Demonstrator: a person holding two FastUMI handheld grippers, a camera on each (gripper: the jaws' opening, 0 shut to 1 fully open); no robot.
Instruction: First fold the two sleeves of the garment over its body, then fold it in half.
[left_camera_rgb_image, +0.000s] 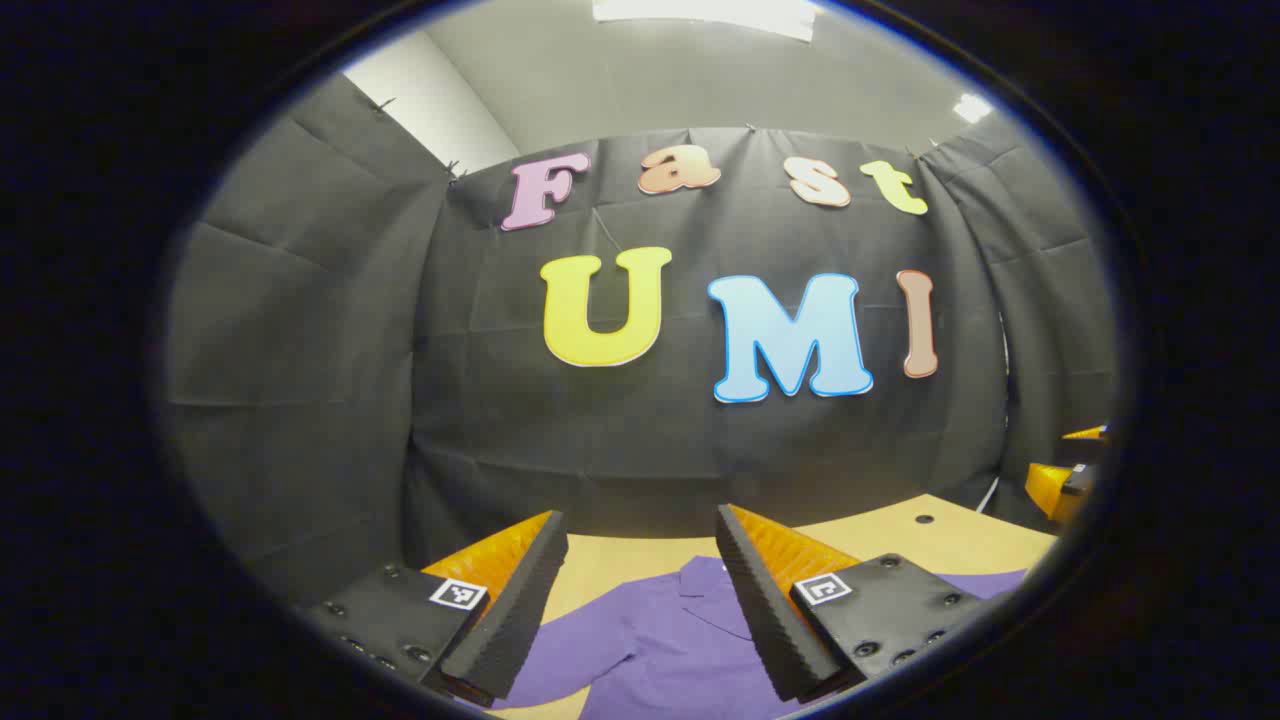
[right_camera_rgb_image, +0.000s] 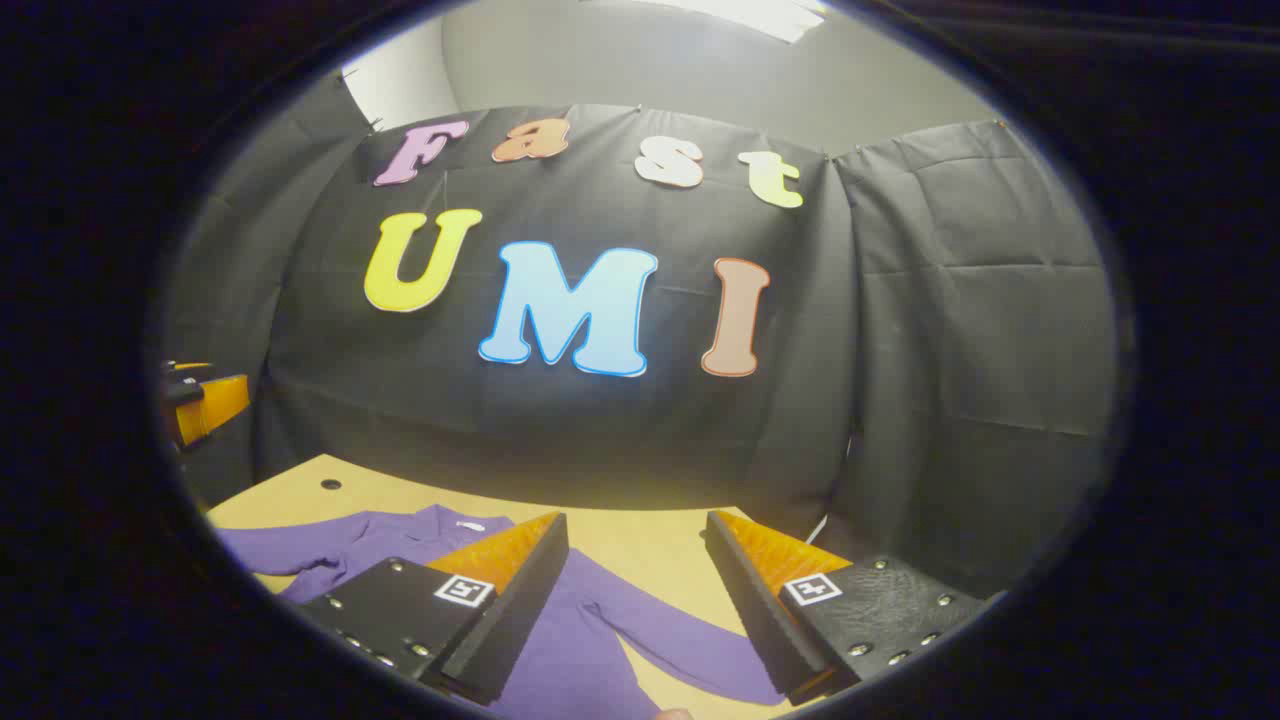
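A purple long-sleeved garment (left_camera_rgb_image: 650, 640) lies flat on the light wooden table (left_camera_rgb_image: 890, 540), collar toward the booth's back wall. In the left gripper view my left gripper (left_camera_rgb_image: 640, 600) hovers open above the collar and one sleeve, nothing between its fingers. In the right gripper view the same garment (right_camera_rgb_image: 590, 650) spreads below, one sleeve (right_camera_rgb_image: 690, 640) running out to the right. My right gripper (right_camera_rgb_image: 635, 600) is open over that sleeve, holding nothing. The right gripper (left_camera_rgb_image: 1065, 475) also peeks in at the right edge of the left gripper view, and the left gripper (right_camera_rgb_image: 200, 400) at the left edge of the right gripper view.
The black cloth wall (right_camera_rgb_image: 600, 420) closes off the back and sides just behind the table's far edge. A small round hole (right_camera_rgb_image: 330, 484) marks the tabletop near its far corner. Bare table (right_camera_rgb_image: 640, 545) lies between garment and wall.
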